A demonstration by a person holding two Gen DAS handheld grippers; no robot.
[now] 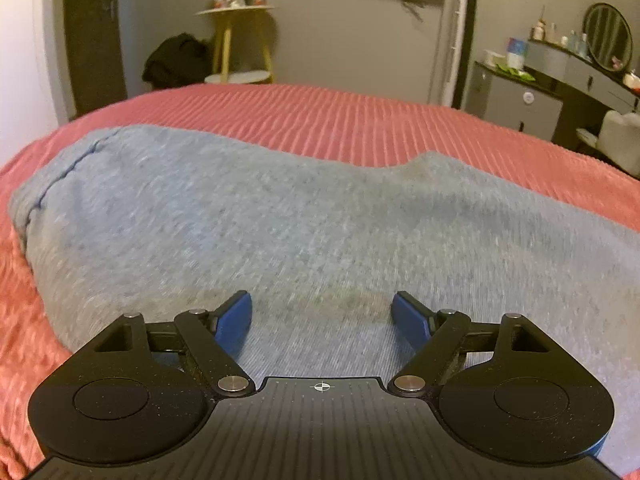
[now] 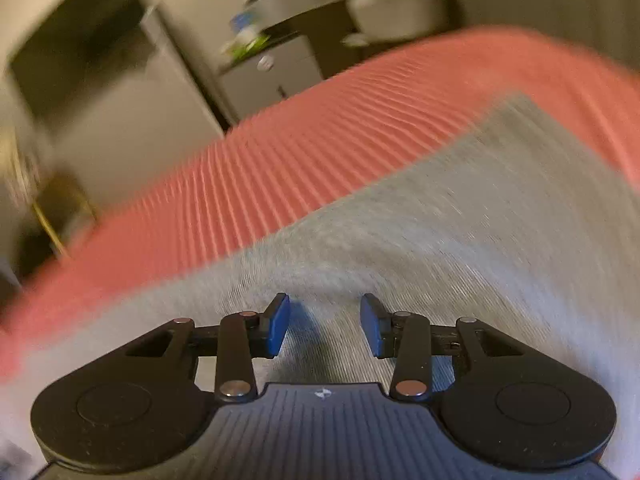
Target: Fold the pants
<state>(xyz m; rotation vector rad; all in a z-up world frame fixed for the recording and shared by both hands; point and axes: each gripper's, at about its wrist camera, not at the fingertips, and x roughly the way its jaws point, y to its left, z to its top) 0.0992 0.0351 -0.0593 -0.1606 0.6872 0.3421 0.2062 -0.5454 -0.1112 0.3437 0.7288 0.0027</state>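
Item: grey pants [image 1: 280, 216], knit fabric, lying spread flat across a bed with a ribbed coral-pink bedspread [image 1: 360, 120]; a blue stitched seam [image 1: 60, 176] runs along the end at the left of the left wrist view. Left gripper [image 1: 322, 312]: over the pants, blue-padded jaws wide apart, nothing between them but the fabric below. Right gripper [image 2: 325, 320]: over the same grey cloth near its edge, jaws at a narrower gap, clasping nothing; this view is motion-blurred. Background: yellow-legged side table [image 1: 236, 36], dark heap on the floor [image 1: 176, 60], grey dresser [image 1: 516, 100] with an oval mirror [image 1: 608, 36].
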